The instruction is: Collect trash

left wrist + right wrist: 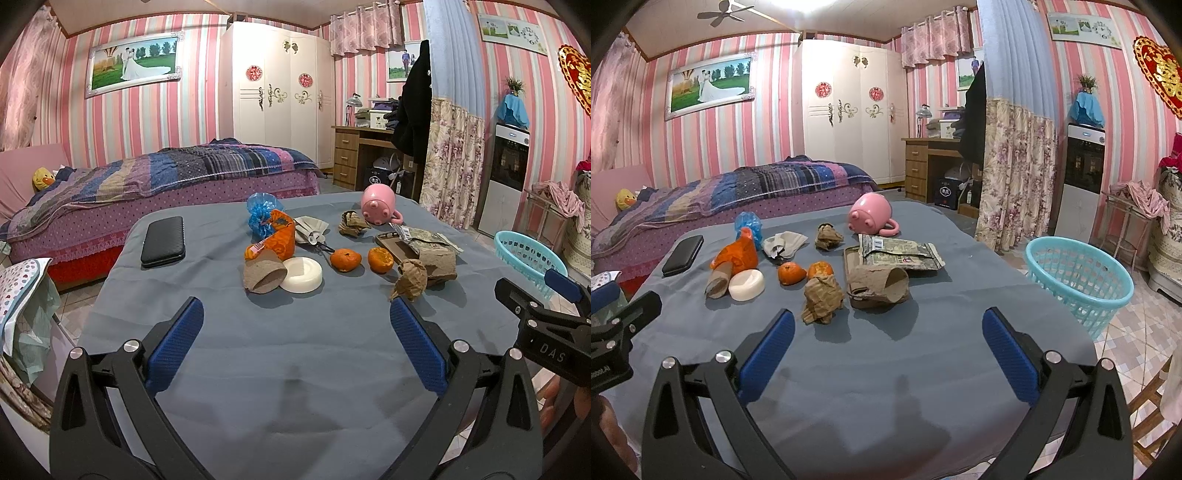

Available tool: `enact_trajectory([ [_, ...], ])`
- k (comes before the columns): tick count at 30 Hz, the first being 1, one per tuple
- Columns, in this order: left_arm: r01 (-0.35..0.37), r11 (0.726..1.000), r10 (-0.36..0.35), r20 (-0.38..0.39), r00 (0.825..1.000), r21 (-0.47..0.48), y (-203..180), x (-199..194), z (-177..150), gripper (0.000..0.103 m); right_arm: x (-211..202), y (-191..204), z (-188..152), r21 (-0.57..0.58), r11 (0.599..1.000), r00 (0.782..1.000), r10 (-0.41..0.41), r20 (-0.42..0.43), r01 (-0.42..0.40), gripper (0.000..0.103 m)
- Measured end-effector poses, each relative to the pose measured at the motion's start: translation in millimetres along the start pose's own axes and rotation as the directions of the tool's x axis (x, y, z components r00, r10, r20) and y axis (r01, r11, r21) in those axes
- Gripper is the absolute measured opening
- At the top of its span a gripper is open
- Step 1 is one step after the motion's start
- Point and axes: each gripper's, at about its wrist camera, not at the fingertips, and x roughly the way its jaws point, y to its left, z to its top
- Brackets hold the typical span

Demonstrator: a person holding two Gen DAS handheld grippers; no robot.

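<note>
Trash lies on a blue-grey table [295, 350] [942, 350]: crumpled brown paper [410, 278] [823, 297], a flattened cardboard roll [264, 275] [718, 282], another cardboard roll [881, 286], two orange peels [345, 259] [790, 273], an orange wrapper [275, 238] [737, 254], a blue plastic bag [262, 214] [748, 223], a printed foil packet [424, 236] [901, 251] and a paper ball [352, 223] [827, 236]. A turquoise basket [1078, 277] [528, 258] stands on the floor right of the table. My left gripper [295, 332] and right gripper [888, 339] are open and empty above the near table.
A black case [163, 242] [683, 254], a white soap bar [301, 275] [747, 284], a pink pig mug [378, 208] [871, 214], a grey cloth [310, 229] [785, 243] and a phone case [395, 245] also lie on the table. A bed [147, 192] stands behind.
</note>
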Motion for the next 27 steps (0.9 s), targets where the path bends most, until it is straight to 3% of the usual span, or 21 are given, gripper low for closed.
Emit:
enact_trajectory([
  [27,0.000,1.000,0.000,0.002,1.000,0.001,-0.3,-0.3,-0.1,0.098,0.0,3.0,-0.2,-0.003,1.000,1.000,0.003,-0.003,-0.003,0.099],
])
